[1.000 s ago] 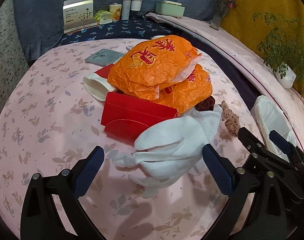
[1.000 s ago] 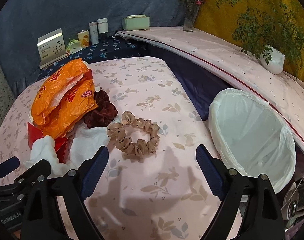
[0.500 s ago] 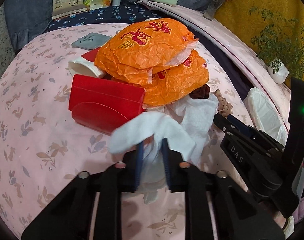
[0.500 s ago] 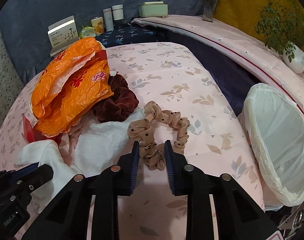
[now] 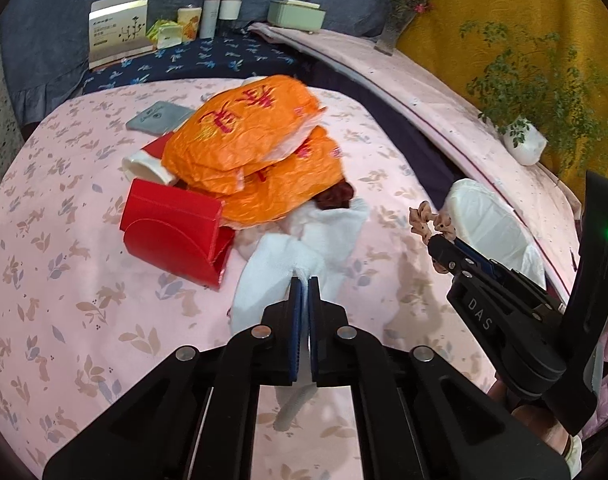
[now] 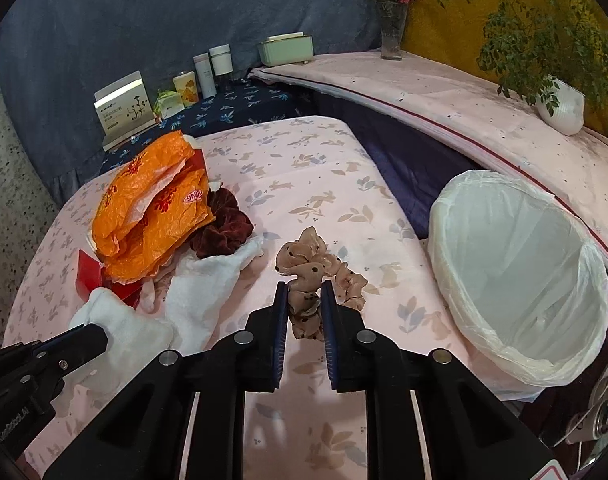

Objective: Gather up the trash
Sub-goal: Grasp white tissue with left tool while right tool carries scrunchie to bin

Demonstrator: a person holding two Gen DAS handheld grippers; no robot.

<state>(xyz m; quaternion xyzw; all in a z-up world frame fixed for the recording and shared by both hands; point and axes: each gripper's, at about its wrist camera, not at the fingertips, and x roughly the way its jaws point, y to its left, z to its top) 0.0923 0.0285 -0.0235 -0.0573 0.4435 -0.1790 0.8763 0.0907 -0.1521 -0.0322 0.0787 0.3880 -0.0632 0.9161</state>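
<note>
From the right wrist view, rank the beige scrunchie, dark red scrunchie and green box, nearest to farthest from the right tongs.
1. Beige scrunchie, between the right tongs as they close.
2. Dark red scrunchie, up-left by the orange bags.
3. Green box, far back on the shelf.

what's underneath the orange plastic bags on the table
Under the crinkled orange plastic bags: a dark red velvet scrunchie, red cardboard box and white paper cup poke out. Anything deeper is covered.
</note>
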